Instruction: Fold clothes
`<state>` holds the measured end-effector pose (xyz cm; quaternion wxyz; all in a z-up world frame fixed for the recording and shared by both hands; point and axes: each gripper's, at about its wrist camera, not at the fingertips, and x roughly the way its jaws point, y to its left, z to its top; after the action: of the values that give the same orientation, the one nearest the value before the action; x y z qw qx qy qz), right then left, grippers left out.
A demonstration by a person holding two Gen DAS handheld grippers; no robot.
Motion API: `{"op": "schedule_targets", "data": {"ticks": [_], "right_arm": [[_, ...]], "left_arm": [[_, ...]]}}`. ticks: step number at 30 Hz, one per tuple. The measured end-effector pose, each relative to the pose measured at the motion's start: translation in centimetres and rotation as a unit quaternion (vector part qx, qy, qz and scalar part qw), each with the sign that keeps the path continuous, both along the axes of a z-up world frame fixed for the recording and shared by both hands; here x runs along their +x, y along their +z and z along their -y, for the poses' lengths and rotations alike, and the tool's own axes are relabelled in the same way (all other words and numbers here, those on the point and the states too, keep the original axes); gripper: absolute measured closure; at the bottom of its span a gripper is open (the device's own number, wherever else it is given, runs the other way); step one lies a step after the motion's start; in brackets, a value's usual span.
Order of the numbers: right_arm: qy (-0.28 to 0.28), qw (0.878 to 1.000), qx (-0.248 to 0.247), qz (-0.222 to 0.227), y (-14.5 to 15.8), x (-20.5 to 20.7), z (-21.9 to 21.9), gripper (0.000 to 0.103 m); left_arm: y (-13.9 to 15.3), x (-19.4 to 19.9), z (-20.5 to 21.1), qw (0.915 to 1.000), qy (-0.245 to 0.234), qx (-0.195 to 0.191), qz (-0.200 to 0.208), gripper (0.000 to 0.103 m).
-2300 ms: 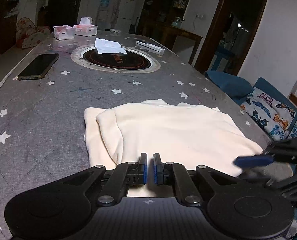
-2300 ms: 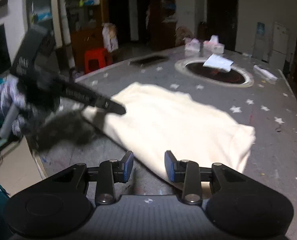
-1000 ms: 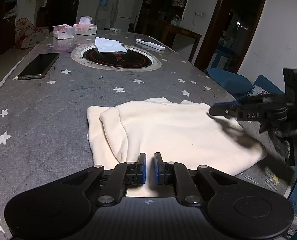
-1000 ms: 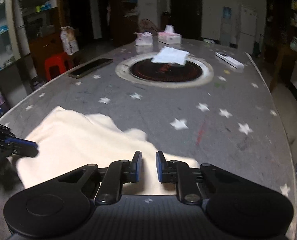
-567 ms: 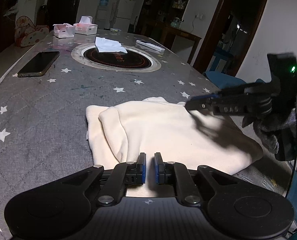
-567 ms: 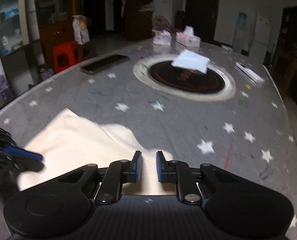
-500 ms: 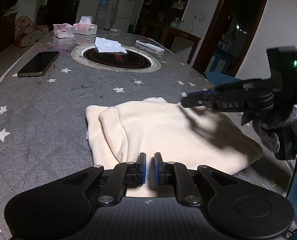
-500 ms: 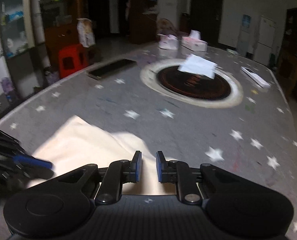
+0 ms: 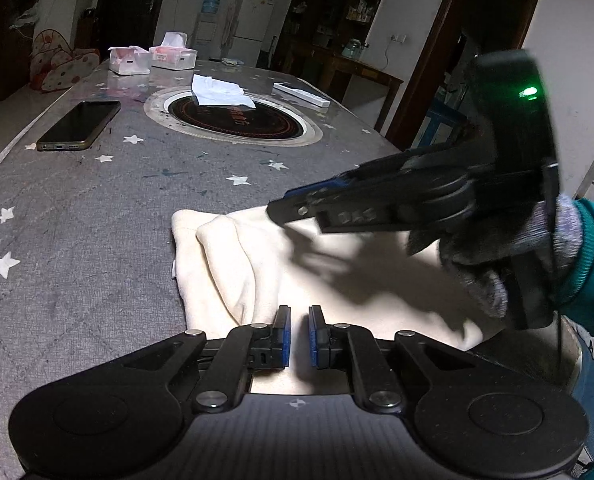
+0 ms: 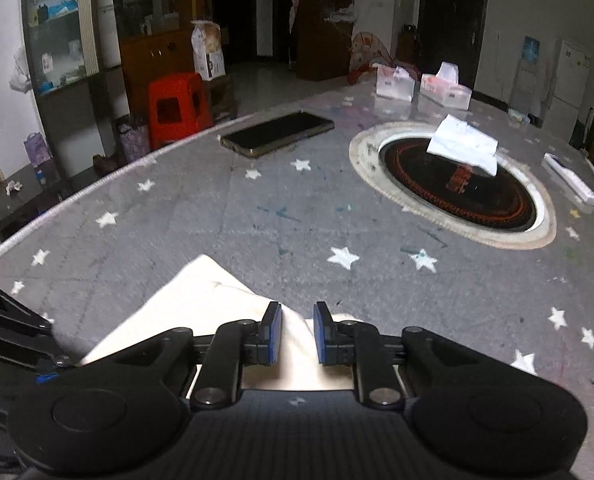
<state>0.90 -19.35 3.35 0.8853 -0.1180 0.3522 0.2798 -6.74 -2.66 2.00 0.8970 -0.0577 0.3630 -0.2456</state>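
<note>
A cream-coloured soft garment (image 9: 317, 264), partly folded, lies on the grey star-patterned desk (image 9: 97, 208) right in front of the left gripper (image 9: 299, 334) and passes under its fingertips. The left gripper's blue-padded jaws stand nearly closed with only a narrow slit between them; whether they pinch any cloth cannot be told. The right gripper (image 9: 293, 206), held in a grey knitted glove (image 9: 497, 264) with a teal sleeve (image 9: 593, 256) behind it, hangs over the far right part of the garment, its tip above the far edge and its shadow on the cloth. In its own view the right gripper (image 10: 296, 338) shows a small gap between its jaws, a peak of the cream cloth rising in that gap; the pads do not clearly press on it. Beyond both grippers lie a dark smartphone (image 9: 79, 126), a round black inset plate (image 9: 233, 120) with a white crumpled tissue (image 9: 221, 90) on it, and two tissue boxes (image 9: 173, 56) farther off.
</note>
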Motion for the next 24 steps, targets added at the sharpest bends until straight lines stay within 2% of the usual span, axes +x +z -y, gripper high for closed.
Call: {"op": "schedule_targets", "data": {"ticks": [2,7,9,11,13,16,24], "right_arm": [[0.001,1.0,0.005,0.006,0.8,-0.8,0.7,0.087],[0.007,1.0,-0.001,0.014,1.7,-3.7,2.4,0.081],[0.01,1.0,-0.005,0.015,1.7,-5.0,3.0,0.077],[0.011,1.0,-0.005,0.017,1.6,-6.2,3.7,0.07],[0.006,1.0,-0.004,0.021,1.6,-7.1,4.5,0.069],[-0.006,1.0,0.0,0.027,1.7,-8.2,5.8,0.061],[-0.014,1.0,0.007,0.022,0.6,-9.9,6.5,0.051]], "left_arm": [[0.1,0.0,0.0,1.0,0.001,-0.004,-0.002,0.089],[0.4,-0.4,0.6,0.9999,-0.005,-0.012,0.002,0.06],[0.6,-0.6,1.0,0.9999,-0.006,-0.008,0.008,0.055],[0.9,-0.8,1.1,0.9999,-0.001,-0.005,0.013,0.053],[1.2,-0.9,0.9,0.9998,0.006,-0.003,0.017,0.052],[1.5,-1.1,0.4,0.9995,0.022,0.009,0.022,0.047],[1.0,-0.9,-0.7,0.9984,0.053,0.017,0.003,0.047]]}}
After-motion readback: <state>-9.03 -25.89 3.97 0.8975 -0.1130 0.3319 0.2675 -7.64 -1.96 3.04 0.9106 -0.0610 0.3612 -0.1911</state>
